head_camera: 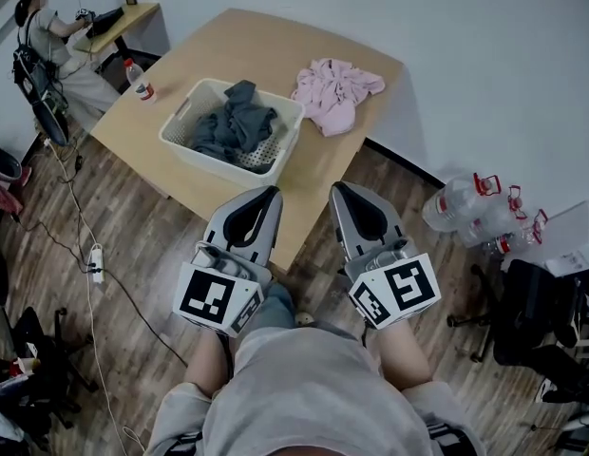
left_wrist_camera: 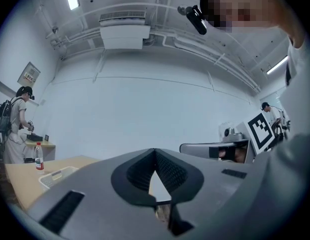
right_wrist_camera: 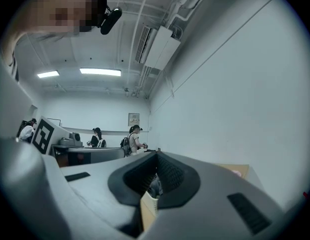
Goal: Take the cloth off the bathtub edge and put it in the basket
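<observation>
The left gripper (head_camera: 272,191) and right gripper (head_camera: 337,189) are being held shut, empty, before the basket (head_camera: 195,150); a pink cloth (head_camera: 334,93) is lying beside it.

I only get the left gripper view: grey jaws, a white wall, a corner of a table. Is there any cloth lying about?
Observer: Yes. The head view shows a pink cloth crumpled on the table, just right of the basket.
Operator: Is that basket empty?
Observer: No, dark grey clothes lie inside it.
Operator: What is the other gripper doing?
Observer: The right gripper has its jaws together and holds nothing.
</observation>
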Available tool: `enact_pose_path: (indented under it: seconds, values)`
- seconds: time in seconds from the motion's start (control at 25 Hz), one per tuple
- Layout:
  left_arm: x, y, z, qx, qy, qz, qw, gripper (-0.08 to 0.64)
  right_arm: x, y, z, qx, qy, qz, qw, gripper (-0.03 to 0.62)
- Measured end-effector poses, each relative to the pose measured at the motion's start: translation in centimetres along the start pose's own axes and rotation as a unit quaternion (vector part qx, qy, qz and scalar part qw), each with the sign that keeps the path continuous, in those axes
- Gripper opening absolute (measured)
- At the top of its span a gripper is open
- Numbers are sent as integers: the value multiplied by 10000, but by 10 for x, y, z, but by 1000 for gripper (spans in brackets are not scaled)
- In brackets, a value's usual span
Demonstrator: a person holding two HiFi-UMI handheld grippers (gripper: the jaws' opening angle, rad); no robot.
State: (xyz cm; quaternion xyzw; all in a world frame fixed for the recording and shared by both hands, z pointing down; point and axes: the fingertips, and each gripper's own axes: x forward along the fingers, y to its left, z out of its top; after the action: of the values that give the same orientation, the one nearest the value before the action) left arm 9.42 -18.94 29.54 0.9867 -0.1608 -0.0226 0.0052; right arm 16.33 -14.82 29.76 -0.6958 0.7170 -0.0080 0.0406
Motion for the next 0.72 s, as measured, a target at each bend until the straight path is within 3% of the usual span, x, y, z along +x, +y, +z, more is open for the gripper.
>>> enact_pose_path:
  seconds: [0.72]
  values:
    - [-16, -5, -3, 3, 60, -6, 10000, 14, -10, 16, -3, 102, 19, 55, 9999, 9]
